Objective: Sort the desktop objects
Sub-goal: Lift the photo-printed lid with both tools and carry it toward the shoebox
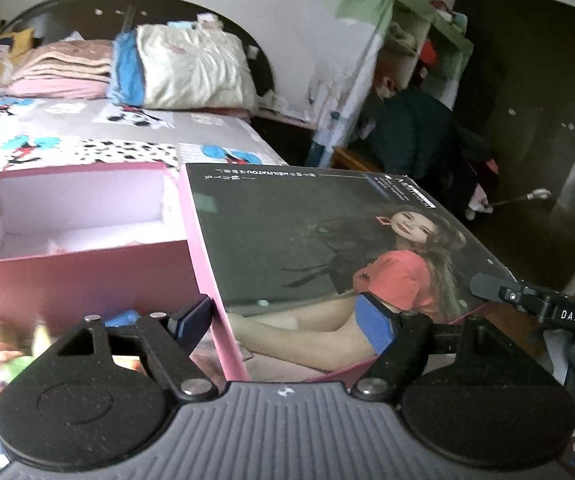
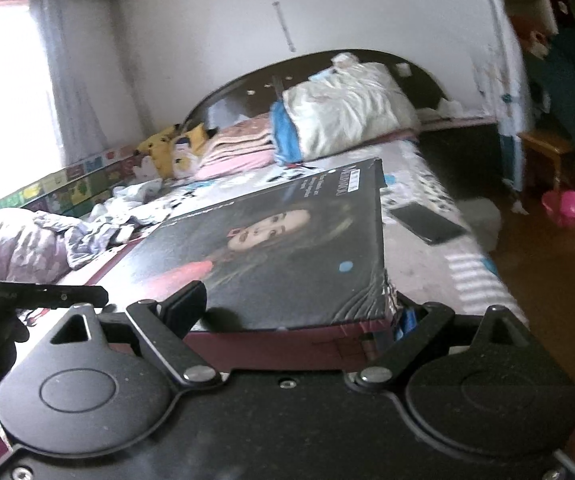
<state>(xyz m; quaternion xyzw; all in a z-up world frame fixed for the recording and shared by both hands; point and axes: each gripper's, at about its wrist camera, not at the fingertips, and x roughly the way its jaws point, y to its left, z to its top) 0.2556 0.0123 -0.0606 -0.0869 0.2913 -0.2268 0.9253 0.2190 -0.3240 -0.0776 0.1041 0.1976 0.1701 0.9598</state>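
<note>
- Up close, the left gripper (image 1: 287,320) has its 2 fingers spread around the near corner of a lid (image 1: 327,248), 1 blue pad (image 1: 373,322) pressed on the printed top and the other finger on the pink side; it appears to be grasping the lid.
- That lid is tilted, its dark face showing a woman in a red top, and it leans just beside the open pink box (image 1: 75,220).
- Inside, the box is white, with little visible in it.
- Meanwhile the right gripper (image 2: 295,312) has its fingers spread wide at the lid's (image 2: 287,248) near edge; whether they clamp it I cannot tell.
- Under the lid in the right view sits a dark red box wall (image 2: 287,344).
- Beyond, both lie over a bed (image 1: 127,132) with a cartoon sheet, pillows (image 1: 191,68) at the headboard.
- A phone (image 2: 427,222) lies on the bed, right of the lid.
- Farther off, a pink basin (image 2: 567,208) sits on the floor.
</note>
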